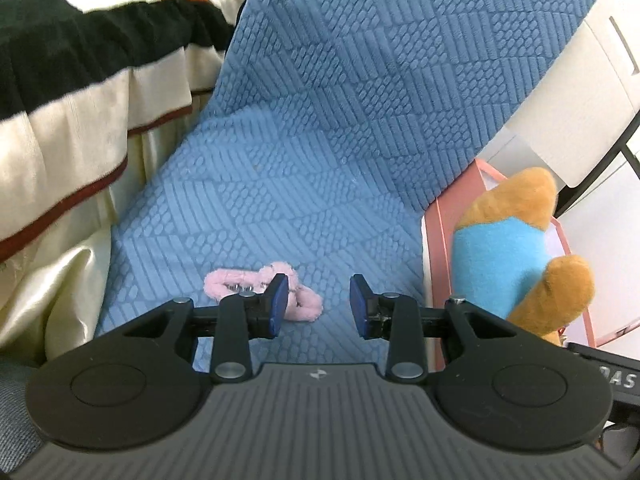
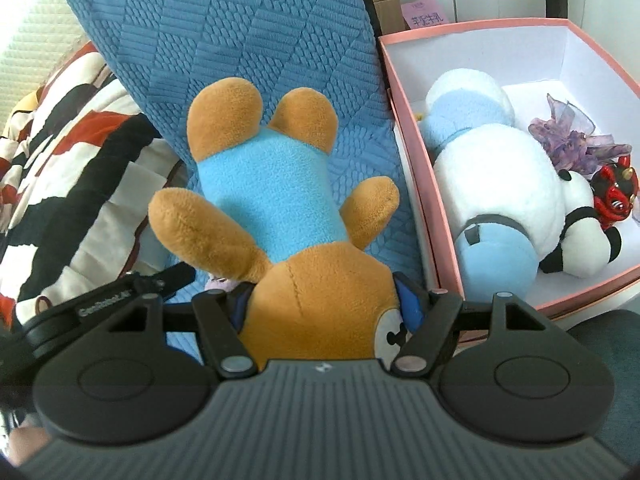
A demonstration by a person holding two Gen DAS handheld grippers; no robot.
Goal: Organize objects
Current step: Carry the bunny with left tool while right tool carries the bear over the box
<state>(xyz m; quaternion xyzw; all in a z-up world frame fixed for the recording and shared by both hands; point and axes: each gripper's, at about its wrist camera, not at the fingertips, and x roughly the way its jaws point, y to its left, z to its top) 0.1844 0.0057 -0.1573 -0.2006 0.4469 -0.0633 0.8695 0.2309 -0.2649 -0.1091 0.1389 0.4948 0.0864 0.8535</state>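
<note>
Two hand-held grippers over a blue textured cover (image 1: 340,128). Right gripper (image 2: 324,308): jaws closed on the head of a brown plush bear (image 2: 276,208) in a light-blue shirt, legs toward 12 o'clock. Left gripper (image 1: 318,304): jaws wide apart, holding nothing; pink fuzzy band (image 1: 240,280) lies at 11 o'clock behind its left finger. Pink box (image 2: 404,128), at 2 o'clock, contains a white plush (image 2: 500,184), a panda (image 2: 584,240), a red figurine (image 2: 614,192) and purple ribbon (image 2: 568,136).

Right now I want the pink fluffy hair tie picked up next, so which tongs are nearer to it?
Left. The left tongs hang open just above the pink hair tie on the blue mat. The right tongs are shut on the brown bear, over beside the pink box.
</note>
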